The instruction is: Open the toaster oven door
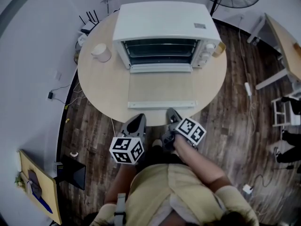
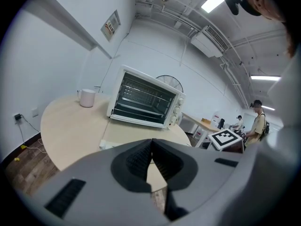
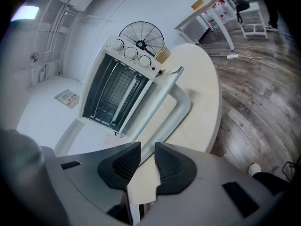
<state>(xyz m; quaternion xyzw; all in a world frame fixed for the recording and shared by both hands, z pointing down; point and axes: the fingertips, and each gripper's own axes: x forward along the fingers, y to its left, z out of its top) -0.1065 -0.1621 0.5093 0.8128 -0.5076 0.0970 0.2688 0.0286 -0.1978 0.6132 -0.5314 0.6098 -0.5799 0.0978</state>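
Grey left gripper (image 1: 136, 120) was clenched empty, grey right gripper (image 1: 171, 113) parted, empty. The white toaster oven's door (image 1: 162, 91) lay flat open, so likely only withdrawing remained.

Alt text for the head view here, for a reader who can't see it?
A white toaster oven sits at the far side of a round table with its door folded down flat toward the person. The left gripper and right gripper hover at the table's near edge, holding nothing; a white mug stands left of the oven.
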